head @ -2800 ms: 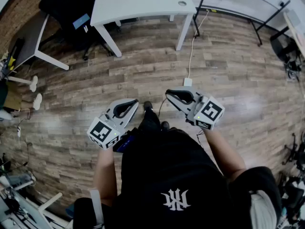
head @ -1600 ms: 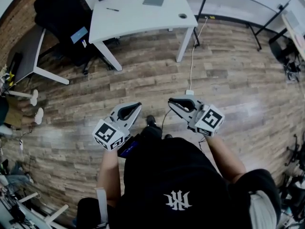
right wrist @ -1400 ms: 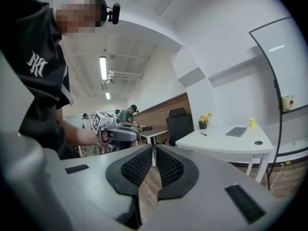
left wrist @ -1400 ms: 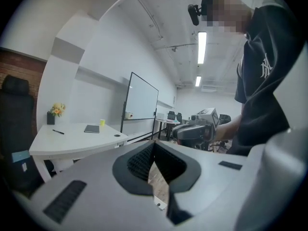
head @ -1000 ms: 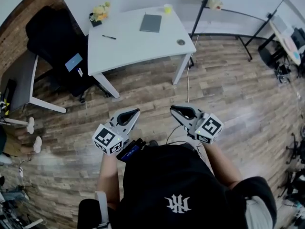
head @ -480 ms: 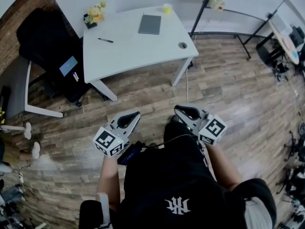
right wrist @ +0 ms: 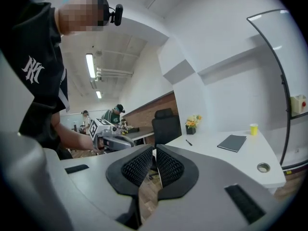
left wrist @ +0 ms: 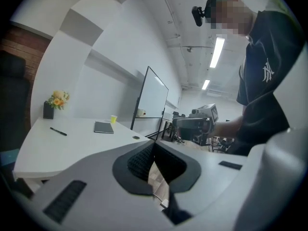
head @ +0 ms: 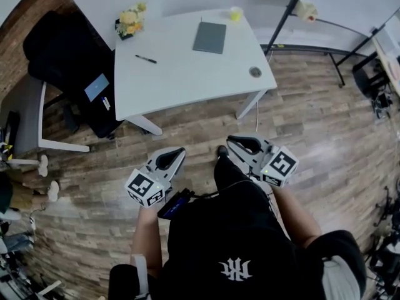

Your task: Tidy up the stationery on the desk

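A white desk (head: 181, 74) stands ahead of me. On it lie a black pen (head: 145, 59) and a grey notebook (head: 210, 37), with a yellow cup (head: 235, 13) at the far edge. Both grippers hang over the wooden floor, short of the desk and apart from everything on it. My left gripper (head: 179, 150) is shut and empty; its view shows the pen (left wrist: 58, 131), notebook (left wrist: 103, 127) and cup (left wrist: 113, 119) beyond the jaws. My right gripper (head: 230, 141) is shut too, holding nothing. The right gripper view shows the notebook (right wrist: 231, 142), pen (right wrist: 188, 142) and cup (right wrist: 253, 128).
A flower pot (head: 129, 22) sits at the desk's far left corner and a cable hole (head: 255, 72) near its right edge. A black office chair (head: 59, 55) stands left of the desk. A whiteboard stand (head: 294, 8) is at the right. Other people work at a far desk (right wrist: 115, 114).
The desk has come nearer and fuller into the head view as the person walks toward it. Both grippers moved forward with the body, jaws unchanged.
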Available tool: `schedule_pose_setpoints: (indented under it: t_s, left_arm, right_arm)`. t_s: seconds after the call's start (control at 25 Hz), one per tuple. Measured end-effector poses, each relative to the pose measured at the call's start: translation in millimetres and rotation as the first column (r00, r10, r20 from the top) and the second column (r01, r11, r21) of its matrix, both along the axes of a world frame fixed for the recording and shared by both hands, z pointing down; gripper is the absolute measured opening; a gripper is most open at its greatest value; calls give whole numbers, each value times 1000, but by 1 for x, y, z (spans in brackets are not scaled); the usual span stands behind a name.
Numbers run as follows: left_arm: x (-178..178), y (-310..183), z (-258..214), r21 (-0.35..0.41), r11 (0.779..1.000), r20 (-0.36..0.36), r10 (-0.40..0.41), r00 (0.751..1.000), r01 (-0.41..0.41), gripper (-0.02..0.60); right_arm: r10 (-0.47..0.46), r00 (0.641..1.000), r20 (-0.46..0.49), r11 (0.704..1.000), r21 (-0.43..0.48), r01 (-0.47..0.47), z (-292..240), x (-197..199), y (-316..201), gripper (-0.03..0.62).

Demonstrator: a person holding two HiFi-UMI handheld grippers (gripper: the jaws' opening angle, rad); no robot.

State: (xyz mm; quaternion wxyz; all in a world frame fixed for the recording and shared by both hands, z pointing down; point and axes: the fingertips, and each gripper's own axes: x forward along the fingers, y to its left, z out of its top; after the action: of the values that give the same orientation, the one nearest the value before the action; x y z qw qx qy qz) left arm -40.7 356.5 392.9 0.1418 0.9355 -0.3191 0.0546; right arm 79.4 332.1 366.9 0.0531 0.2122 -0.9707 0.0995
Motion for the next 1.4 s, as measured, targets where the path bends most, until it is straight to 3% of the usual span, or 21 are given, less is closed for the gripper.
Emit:
schedule_pose_setpoints:
  t_s: [0.44,0.64,0.8,1.12,1.4]
  left_arm:
    - [17,-123,-12,-4,997,92,-79,993,80,3]
    - [9,-174,-24,17,989,81,-150,985,150,3]
    - [9,-203,-32,-14,983,47,-180,983,181,3]
    - [12,-258,-29,-56,984,88,-165,982,170,3]
    - [5,-329,-11,-99,991,98,-85,992,95,3]
  right_arm:
    - [-105,993,47,994,46,103,-28,19,-146,48]
    - [-153,987,47,987,49,150,-26,16,-201,49]
    - [-179,982,59,983,45,176,-22,10,-231,49]
    - [-137,987,88,991,4,137,-5,13,-284,49]
    - [-1,998,70,998,-56,5,12,16,-340,49]
